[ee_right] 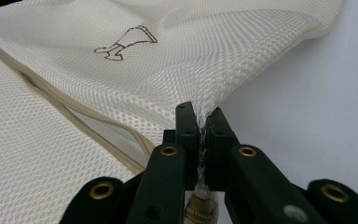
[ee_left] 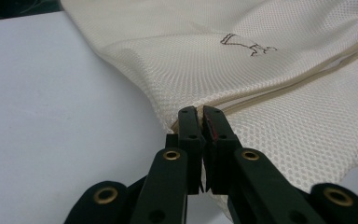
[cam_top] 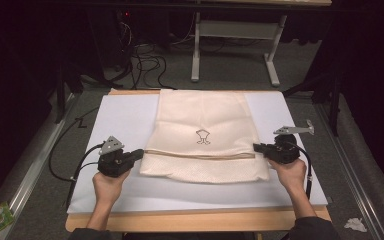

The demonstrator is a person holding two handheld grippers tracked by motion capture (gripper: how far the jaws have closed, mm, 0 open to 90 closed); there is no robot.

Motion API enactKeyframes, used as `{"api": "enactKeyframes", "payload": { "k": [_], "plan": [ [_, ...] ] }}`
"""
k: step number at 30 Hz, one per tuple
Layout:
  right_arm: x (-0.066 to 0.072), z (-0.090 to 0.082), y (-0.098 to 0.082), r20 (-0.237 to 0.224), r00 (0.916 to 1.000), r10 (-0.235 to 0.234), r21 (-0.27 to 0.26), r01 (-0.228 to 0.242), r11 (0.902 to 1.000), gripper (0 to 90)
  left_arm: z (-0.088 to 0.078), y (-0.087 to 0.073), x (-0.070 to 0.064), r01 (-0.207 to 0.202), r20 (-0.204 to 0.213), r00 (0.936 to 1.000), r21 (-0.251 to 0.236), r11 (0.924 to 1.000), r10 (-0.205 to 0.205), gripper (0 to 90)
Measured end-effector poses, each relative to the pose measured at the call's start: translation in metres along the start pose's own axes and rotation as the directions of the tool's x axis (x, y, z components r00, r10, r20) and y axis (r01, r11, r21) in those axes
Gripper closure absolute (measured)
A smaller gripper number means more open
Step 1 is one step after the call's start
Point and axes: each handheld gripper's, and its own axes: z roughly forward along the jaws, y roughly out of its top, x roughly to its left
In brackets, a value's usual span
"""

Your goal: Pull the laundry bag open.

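The left gripper (cam_top: 139,154) pinches the left edge of the mesh bag (cam_top: 205,135). The bag lies flat in the middle of the white table (cam_top: 115,117). The right gripper (cam_top: 256,148) pinches its right edge. One hard pull could slip the thin mesh free.

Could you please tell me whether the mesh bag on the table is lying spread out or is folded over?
Folded over: the mesh bag has its near part doubled, a beige seam crossing it. Both tongs, left and right, pinch its side edges.
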Motion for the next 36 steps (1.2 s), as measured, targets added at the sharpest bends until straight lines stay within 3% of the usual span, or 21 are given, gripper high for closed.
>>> {"api": "enactKeyframes", "payload": {
  "k": [21, 36],
  "plan": [
    [-0.004, 0.013, -0.018, -0.013, 0.9996, 0.025, 0.034, -0.024, 0.9991, 86.8, 0.005, -0.007, -0.006, -0.014, 0.007, 0.9999, 0.033, 0.9994, 0.013, 86.8],
    [-0.004, 0.021, -0.026, 0.019, 0.9997, 0.013, 0.065, -0.014, 0.9978, 84.3, 0.012, -0.014, -0.007, -0.006, 0.009, 0.9999, 0.075, 0.9972, 0.005, 86.6]
  ]
}}
